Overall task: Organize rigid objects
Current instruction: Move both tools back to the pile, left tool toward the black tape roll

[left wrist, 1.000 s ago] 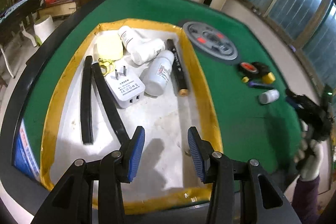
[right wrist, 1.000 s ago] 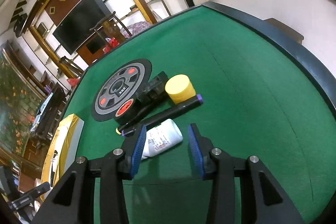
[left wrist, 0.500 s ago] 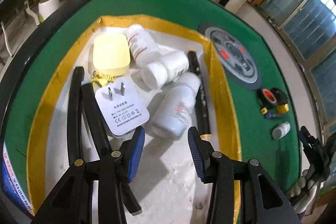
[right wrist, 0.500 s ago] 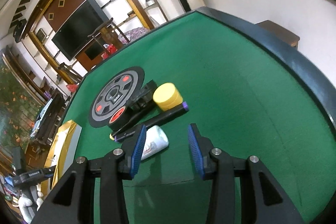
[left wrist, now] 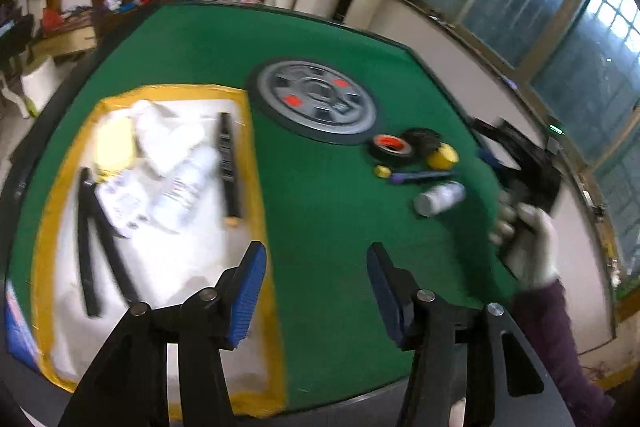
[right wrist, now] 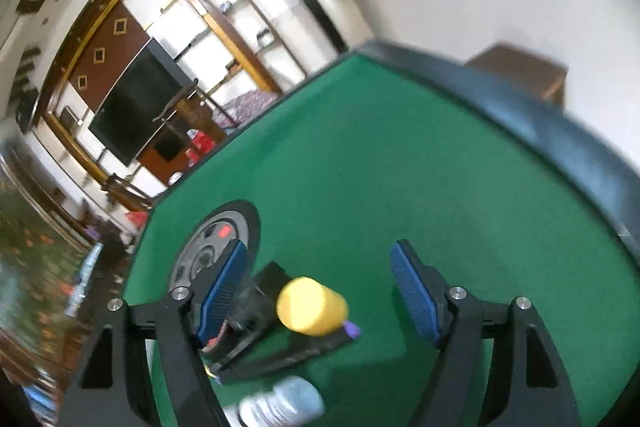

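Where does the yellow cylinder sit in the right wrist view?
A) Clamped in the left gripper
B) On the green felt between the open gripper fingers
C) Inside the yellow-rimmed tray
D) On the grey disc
B: the yellow cylinder sits on the felt, ahead of the open right gripper.

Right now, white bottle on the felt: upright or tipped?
Tipped. The bottle lies on its side on the green felt, outside the tray.
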{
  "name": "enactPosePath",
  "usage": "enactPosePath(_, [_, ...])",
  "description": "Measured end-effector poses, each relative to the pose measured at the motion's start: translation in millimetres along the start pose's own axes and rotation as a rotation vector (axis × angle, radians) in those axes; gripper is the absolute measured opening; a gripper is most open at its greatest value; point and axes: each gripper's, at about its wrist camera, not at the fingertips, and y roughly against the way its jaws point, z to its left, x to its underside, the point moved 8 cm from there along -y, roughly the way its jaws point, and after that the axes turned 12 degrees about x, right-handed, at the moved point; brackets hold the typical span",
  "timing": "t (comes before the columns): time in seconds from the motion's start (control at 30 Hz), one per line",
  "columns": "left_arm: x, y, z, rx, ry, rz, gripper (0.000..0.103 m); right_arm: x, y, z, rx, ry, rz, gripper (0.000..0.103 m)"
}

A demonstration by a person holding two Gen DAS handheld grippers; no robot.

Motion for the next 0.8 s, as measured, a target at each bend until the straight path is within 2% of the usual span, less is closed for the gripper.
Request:
enactPosePath(0.1, [6, -14, -16, 0.03, -0.008, 0.028, 0.056, -1, -23, 28, -0.055, 0.082, 0.071, 0.074])
enactPosePath(0.27, [15, -36, -25, 0.031, -0.018, 0.077, 0.056, 17, -53, 71, -0.099, 0.268, 0.165, 0.074])
enactPosePath(0.33, [17, -42, -26, 0.034, -0.021, 0.088, 0.056, 30, -60, 82, -0.167, 0.297, 0.206, 0.074])
enactPosePath(0.57, [23, -47, -19, 0.033, 0.002, 0.094, 0.056, 73, -34, 118, -0.345, 0.46, 0.268, 0.074])
enactPosePath(0.63, [24, -45, -19, 0.033, -0.001, 0.093, 0.056, 89, -25, 123, -0.373, 0.496, 0.287, 0.074])
enactPosePath(0.8, [24, -39, -19, 0.029, -0.011, 0.085, 0.056, 137, 5, 132, -0.484, 0.59, 0.41, 0.074])
